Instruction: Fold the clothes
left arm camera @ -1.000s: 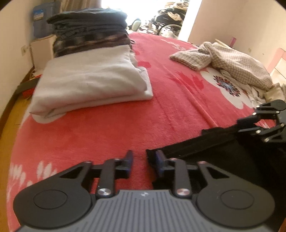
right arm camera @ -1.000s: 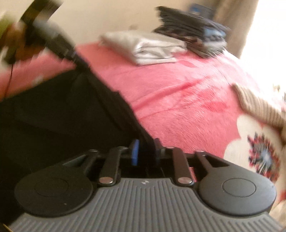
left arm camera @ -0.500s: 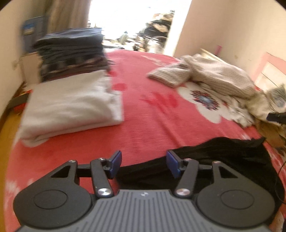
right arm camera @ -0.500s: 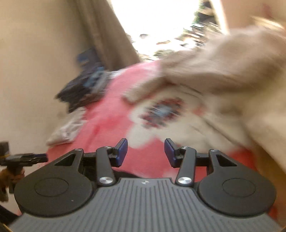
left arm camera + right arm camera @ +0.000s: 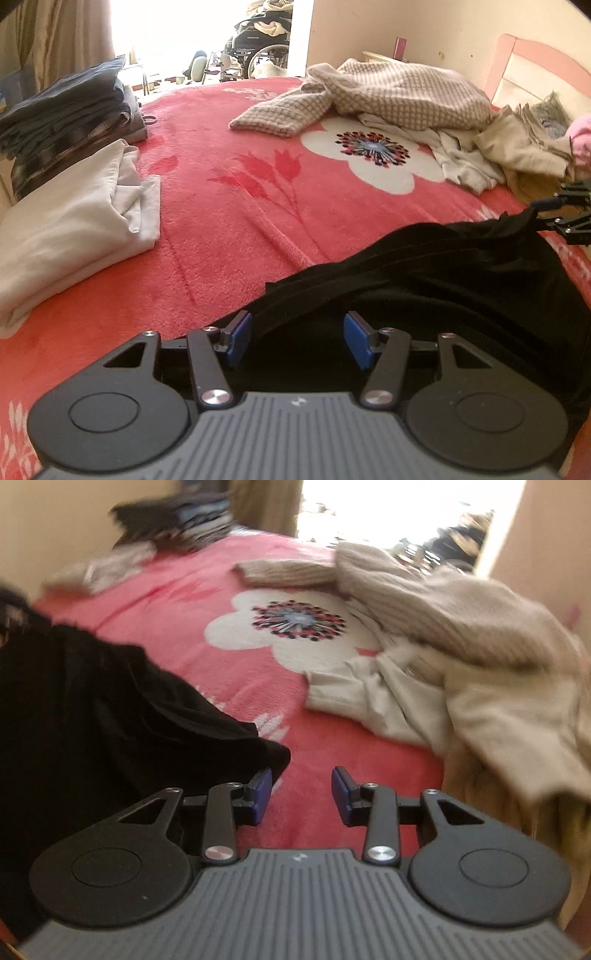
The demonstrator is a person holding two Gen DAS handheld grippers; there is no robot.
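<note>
A black garment (image 5: 443, 280) lies spread on the red flowered blanket (image 5: 240, 221) at the near side of the bed. My left gripper (image 5: 299, 332) hangs open over its near left edge; black cloth lies under the gap and the blue pads do not press it. My right gripper (image 5: 569, 218) is at the garment's right corner. In the right wrist view the right gripper (image 5: 301, 794) has its jaws closing, with only red blanket between them. The black garment (image 5: 92, 720) ends just left of its left pad.
A folded white stack (image 5: 74, 221) and a pile of dark folded clothes (image 5: 62, 110) sit at the bed's left. A checked garment (image 5: 388, 92) and a heap of beige clothes (image 5: 480, 664) cover the right side by the pink headboard (image 5: 528, 74). A wheelchair (image 5: 262, 40) stands beyond.
Both grippers were shut on the black garment's edge a second ago; both have opened and let it go. The right gripper swung right toward the unfolded heap. The garment now lies flat.
</note>
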